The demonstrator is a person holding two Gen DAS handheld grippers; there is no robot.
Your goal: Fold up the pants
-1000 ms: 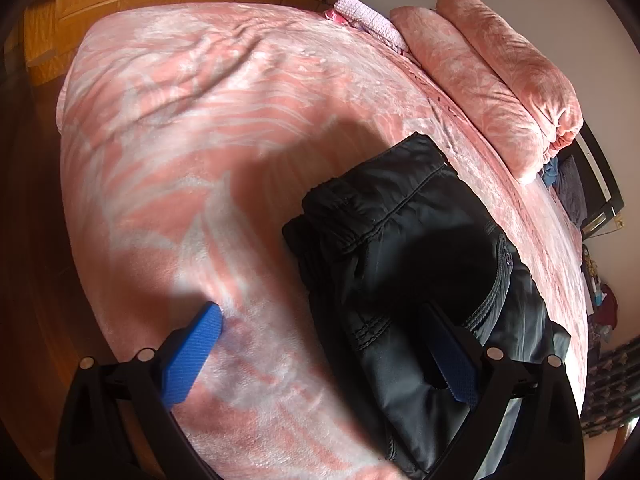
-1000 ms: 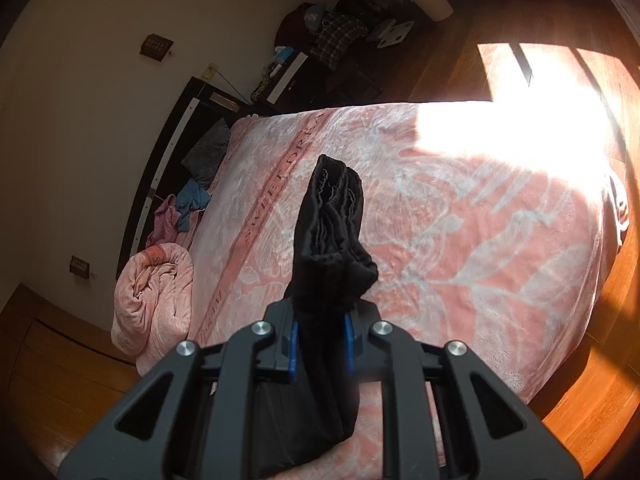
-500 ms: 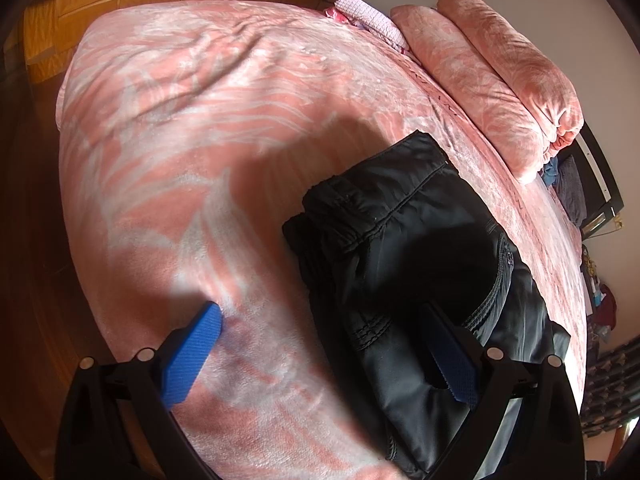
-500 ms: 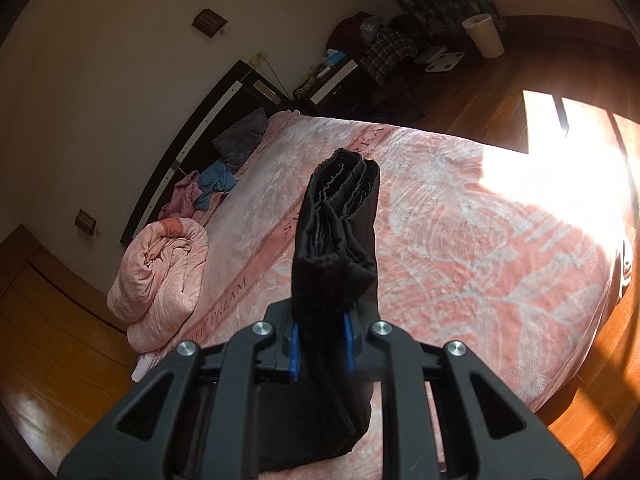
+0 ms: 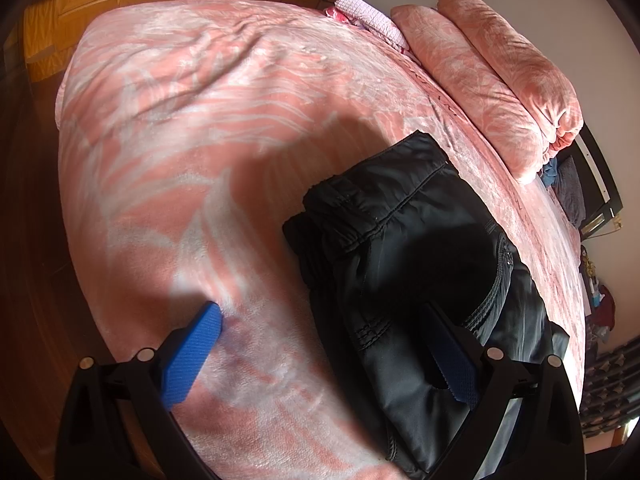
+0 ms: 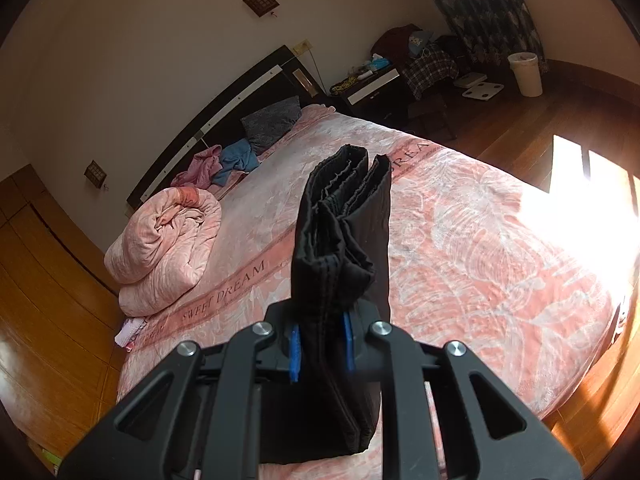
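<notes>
**Pants folded, right gripper clamping the bundle**

Black pants [image 5: 420, 264] are lying folded on the pink bedspread [image 5: 192, 128], short of the rolled pink quilt [image 5: 492, 68]. The left gripper [image 5: 320, 356] is hovering spread wide, one blue pad over the bedspread, the other over the pants, pinching nothing. Only the right wrist view is showing the right gripper [image 6: 322, 346] clenching the pants [image 6: 344, 232] edge-on, layers stacked, with the quilt [image 6: 164, 248] beside the "SWEET DREAM" lettering [image 6: 224, 292].
</notes>
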